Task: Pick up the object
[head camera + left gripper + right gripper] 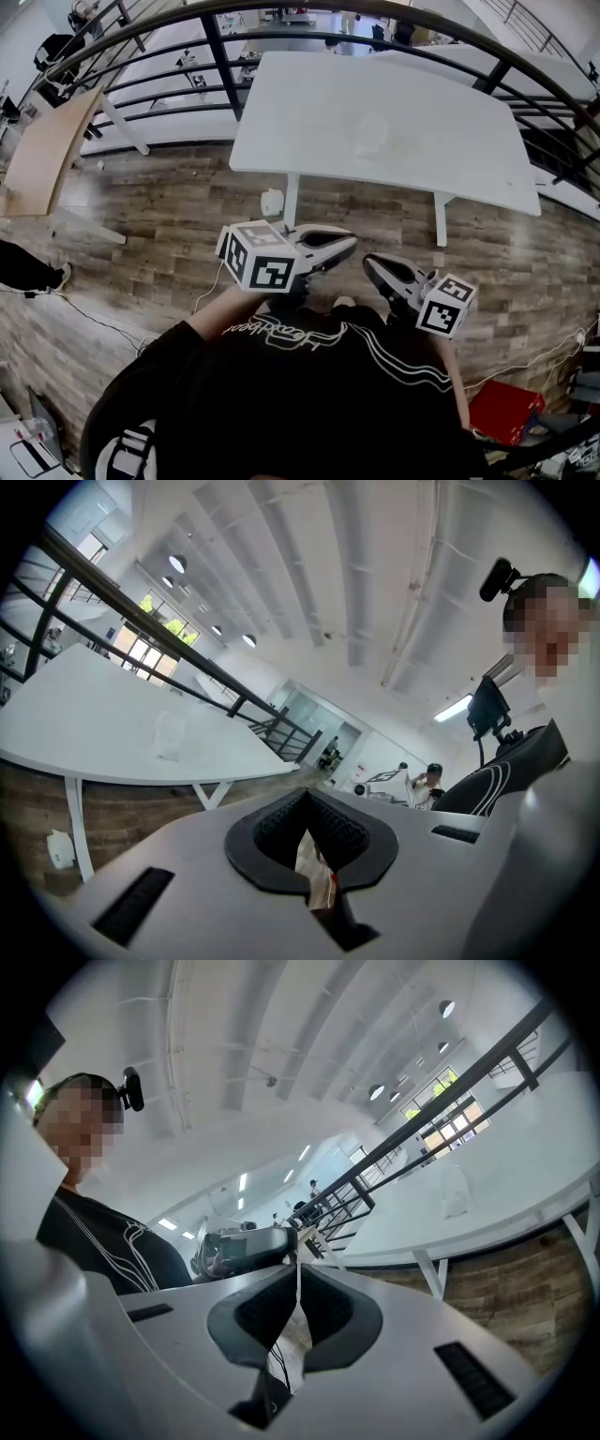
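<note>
On the white rectangular table [441, 112]: small pale translucent object [370, 137], near the middle, untouched.
Grey left gripper [349, 244]: short of the table's near edge, above the brown wood-pattern floor [169, 197]; jaws closed together, empty.
Grey right gripper [368, 262]: just beside the left gripper; jaws closed together, empty.

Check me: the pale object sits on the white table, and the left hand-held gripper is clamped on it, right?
Not quite. The pale object does sit on the white table, but the left hand-held gripper is shut on nothing, held near the person's body, short of the table. The head view shows this.
</note>
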Motion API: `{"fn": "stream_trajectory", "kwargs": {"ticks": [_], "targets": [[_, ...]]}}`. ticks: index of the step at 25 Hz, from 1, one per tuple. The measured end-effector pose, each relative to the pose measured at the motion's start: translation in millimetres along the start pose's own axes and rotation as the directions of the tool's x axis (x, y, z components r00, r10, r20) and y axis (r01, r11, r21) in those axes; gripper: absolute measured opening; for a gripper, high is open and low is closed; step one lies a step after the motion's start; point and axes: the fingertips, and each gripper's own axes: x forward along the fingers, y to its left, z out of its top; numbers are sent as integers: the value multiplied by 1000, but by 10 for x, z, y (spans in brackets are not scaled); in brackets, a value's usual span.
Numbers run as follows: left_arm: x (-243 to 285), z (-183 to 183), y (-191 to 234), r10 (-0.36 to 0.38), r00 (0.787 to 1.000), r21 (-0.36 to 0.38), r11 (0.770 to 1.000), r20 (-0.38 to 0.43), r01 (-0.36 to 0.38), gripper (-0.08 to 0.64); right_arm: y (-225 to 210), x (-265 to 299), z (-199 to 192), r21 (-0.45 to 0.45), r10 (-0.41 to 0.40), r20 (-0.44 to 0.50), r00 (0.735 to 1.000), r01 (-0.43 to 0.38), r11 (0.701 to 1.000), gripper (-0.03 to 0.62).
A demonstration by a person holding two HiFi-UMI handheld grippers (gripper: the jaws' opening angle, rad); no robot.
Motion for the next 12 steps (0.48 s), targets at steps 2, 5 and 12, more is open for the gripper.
{"fn": "stream_trajectory", "kwargs": {"ticks": [2, 5, 12], "targets": [[149, 107, 109, 8, 1000, -7, 1000, -14, -8, 6, -161, -21, 134, 14, 1, 12, 1000, -2, 1000, 17], [312, 212, 220, 14, 999, 2, 1000, -31, -14, 6, -343, -41, 270, 24, 5, 36, 999, -6, 1000, 17], [612, 529, 319, 46, 999, 38, 998, -19, -46, 6, -613, -153, 617, 15, 29, 66, 997, -30, 999, 17]]}}
